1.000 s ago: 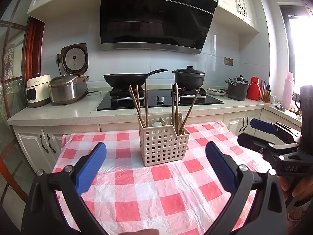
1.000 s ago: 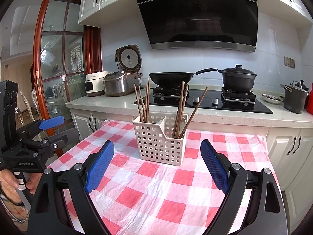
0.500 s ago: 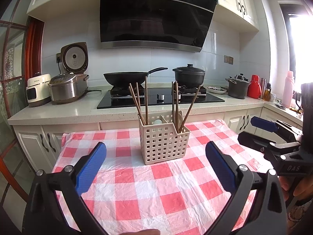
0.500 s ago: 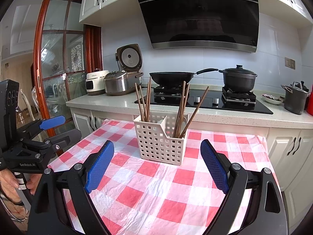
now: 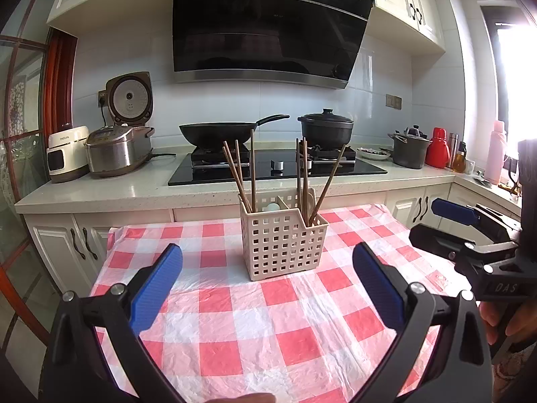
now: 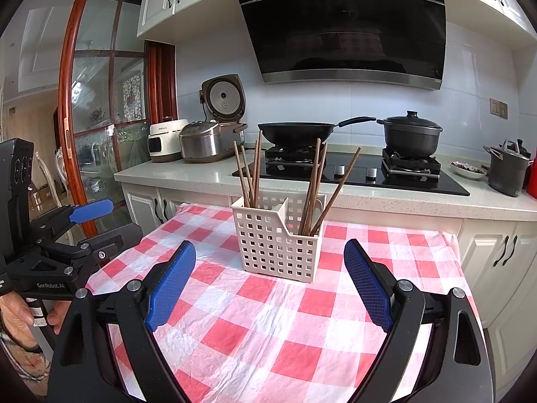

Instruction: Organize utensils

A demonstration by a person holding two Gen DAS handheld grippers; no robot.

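Observation:
A beige slotted utensil basket (image 5: pixel 283 240) stands upright on the red-and-white checked tablecloth (image 5: pixel 255 329); it also shows in the right wrist view (image 6: pixel 277 247). Brown chopsticks (image 5: pixel 243 174) lean in its left compartment, more chopsticks (image 5: pixel 312 181) and a pale spoon in its right one. My left gripper (image 5: pixel 266 285) is open and empty, a little short of the basket. My right gripper (image 6: pixel 270 282) is open and empty, also short of the basket. Each gripper shows in the other's view, the right one (image 5: pixel 470 231) and the left one (image 6: pixel 77 231).
Behind the table runs a counter with a black hob (image 5: pixel 275 169), a wok (image 5: pixel 218 132), a black pot (image 5: pixel 325 129), rice cookers (image 5: pixel 115 147) at left, and a grey pot (image 5: pixel 409 149) and bottles at right. Cabinet doors (image 6: pixel 503 255) stand close behind the table.
Both grippers have drawn back and risen slightly, so the basket looks a little farther off. Both stay open and empty. The basket has not moved.

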